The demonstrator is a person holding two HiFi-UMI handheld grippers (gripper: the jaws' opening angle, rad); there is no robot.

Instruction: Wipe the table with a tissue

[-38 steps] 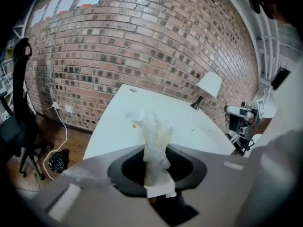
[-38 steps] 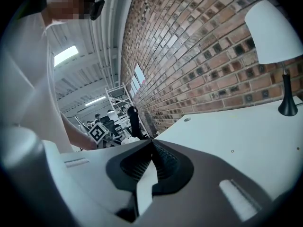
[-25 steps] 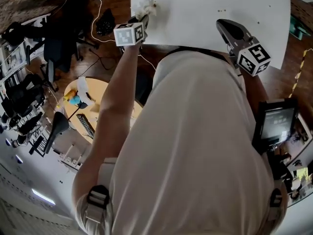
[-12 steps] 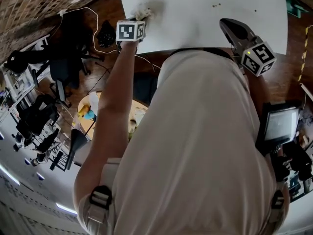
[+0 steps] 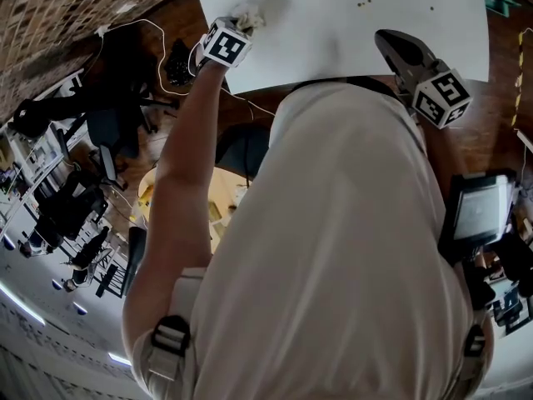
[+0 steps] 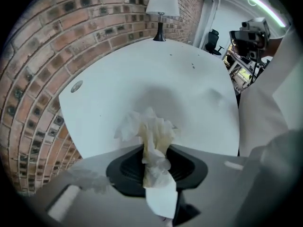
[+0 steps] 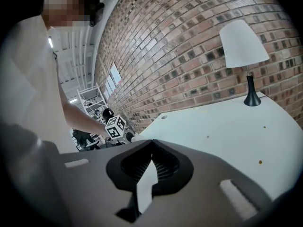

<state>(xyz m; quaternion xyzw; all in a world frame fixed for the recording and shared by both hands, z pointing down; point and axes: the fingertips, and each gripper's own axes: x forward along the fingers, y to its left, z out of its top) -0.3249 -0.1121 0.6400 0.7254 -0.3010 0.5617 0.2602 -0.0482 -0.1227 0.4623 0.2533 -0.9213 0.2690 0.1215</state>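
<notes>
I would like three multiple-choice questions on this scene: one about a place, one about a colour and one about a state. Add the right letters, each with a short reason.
1. Where does the lamp stand?
A. on the floor
B. on the table, by the brick wall
C. on a chair

2. What colour is the lamp's shade?
A. white
B. red
C. black

3. What is the state of the left gripper?
A. open and empty
B. shut on the lamp
C. shut on the tissue

Answers:
1 B: its dark base rests on the white tabletop, next to the bricks.
2 A: the shade looks white in both gripper views.
3 C: the crumpled tissue is pinched between the jaws in the left gripper view.
</notes>
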